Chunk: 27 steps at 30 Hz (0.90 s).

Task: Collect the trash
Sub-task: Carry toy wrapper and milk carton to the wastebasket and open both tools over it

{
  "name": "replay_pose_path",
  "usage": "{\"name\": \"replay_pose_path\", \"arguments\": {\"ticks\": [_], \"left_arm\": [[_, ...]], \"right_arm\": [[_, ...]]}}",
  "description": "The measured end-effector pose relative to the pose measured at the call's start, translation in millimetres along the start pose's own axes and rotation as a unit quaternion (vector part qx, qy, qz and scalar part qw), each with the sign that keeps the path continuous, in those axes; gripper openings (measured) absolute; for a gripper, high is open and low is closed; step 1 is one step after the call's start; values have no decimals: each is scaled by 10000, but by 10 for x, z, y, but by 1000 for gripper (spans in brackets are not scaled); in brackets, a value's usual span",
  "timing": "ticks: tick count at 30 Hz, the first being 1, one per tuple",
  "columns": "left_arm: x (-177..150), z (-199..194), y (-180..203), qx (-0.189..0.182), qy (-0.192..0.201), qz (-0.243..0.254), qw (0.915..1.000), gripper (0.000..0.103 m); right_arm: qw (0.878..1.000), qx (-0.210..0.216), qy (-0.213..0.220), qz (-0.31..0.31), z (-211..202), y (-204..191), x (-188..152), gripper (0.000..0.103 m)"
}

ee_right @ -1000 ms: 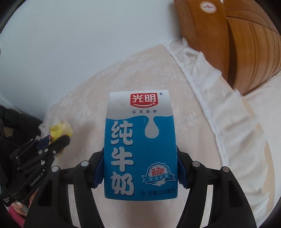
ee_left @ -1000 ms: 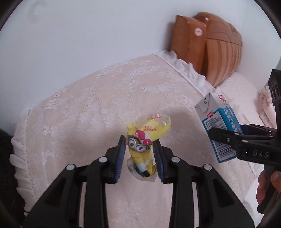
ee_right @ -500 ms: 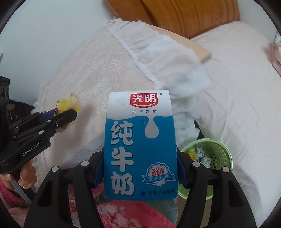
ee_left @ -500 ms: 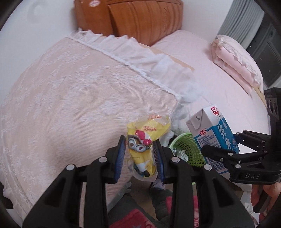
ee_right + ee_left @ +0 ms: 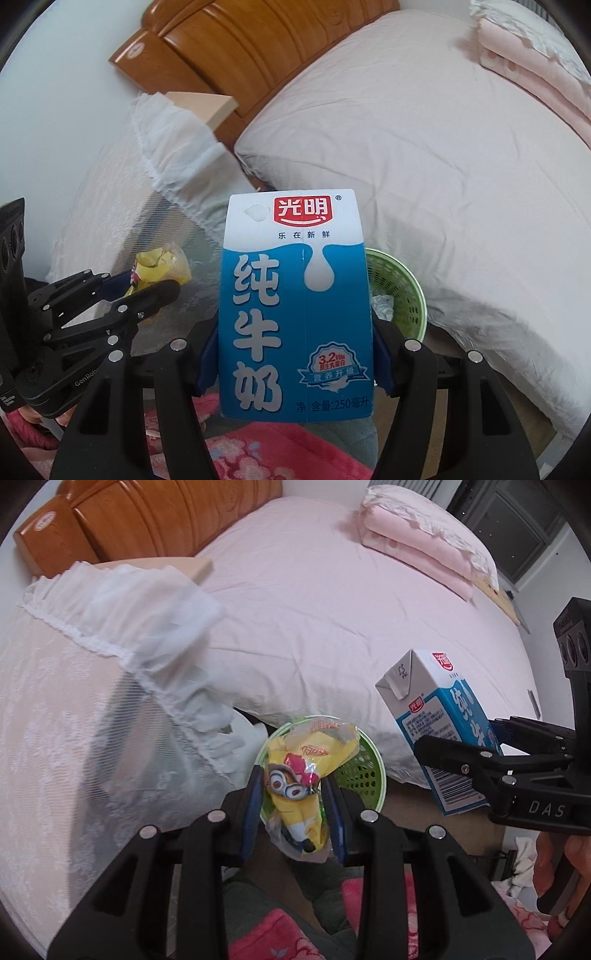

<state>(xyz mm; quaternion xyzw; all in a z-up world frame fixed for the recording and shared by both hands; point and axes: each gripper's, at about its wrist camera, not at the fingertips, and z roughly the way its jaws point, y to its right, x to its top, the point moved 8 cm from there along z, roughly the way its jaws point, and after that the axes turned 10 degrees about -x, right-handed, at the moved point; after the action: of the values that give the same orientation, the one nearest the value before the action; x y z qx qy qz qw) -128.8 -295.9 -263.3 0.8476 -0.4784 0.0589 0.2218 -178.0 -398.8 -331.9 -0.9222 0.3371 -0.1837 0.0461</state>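
Left wrist view: we see the left tongs (image 5: pixel 293 808) clamped on a yellow wrapper (image 5: pixel 299 786), their blue pads (image 5: pixel 251 812) pressing its two sides, the crumpled top standing free above them. Directly behind the wrapper lies the green basket (image 5: pixel 364 771), on the floor in the gap between the lace-covered worktop (image 5: pixel 55 709) and the bed (image 5: pixel 332 609). To the right, the right tongs (image 5: pixel 458 753) grip a milk carton (image 5: pixel 432 716), held upright and near the basket but off to its side.

Right wrist view: we see the right tongs (image 5: pixel 295 365) clamped on the carton (image 5: pixel 295 306) at its lower half, label facing us. The basket (image 5: pixel 402 295) shows just behind the carton's right edge, with a scrap of clear or foil trash inside. The left tongs (image 5: pixel 144 284) and wrapper (image 5: pixel 159 264) appear at left, short of the basket's rim from this angle.

We judge the step in hand to be the carry to the basket, with both pieces of trash lifted and neither yet released. The next move calls for bringing each load over the basket mouth, then parting the tongs so the item falls inside. The light wrapper may cling to a pad; the carton, being taller, should be centred before release lest it strike the rim.
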Motion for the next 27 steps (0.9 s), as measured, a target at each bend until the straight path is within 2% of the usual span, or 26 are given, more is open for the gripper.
{"name": "replay_pose_path", "arguments": {"ticks": [7,9,11,13,17,27], "left_arm": [[-49,413,401,-250,-348,124,9990,32],[-53,472,461,-315,-426,139,9985,38],[-43,507,499,-305,-449,129,9984,54],[-26,538,555,-303,-442,136,9985,65],[-16,543,591,-261,-453,172,9985,81],[20,378,430,-84,-373,102,9992,89]], "right_arm": [[9989,-140,-216,384,8,581,-160,66],[9986,-106,-249,445,27,711,-186,66],[9984,-66,-265,492,36,850,-234,66],[9983,-60,-256,523,63,889,-232,66],[9981,-49,-239,564,126,890,-208,66],[9975,-41,-213,667,114,914,-181,66]]}}
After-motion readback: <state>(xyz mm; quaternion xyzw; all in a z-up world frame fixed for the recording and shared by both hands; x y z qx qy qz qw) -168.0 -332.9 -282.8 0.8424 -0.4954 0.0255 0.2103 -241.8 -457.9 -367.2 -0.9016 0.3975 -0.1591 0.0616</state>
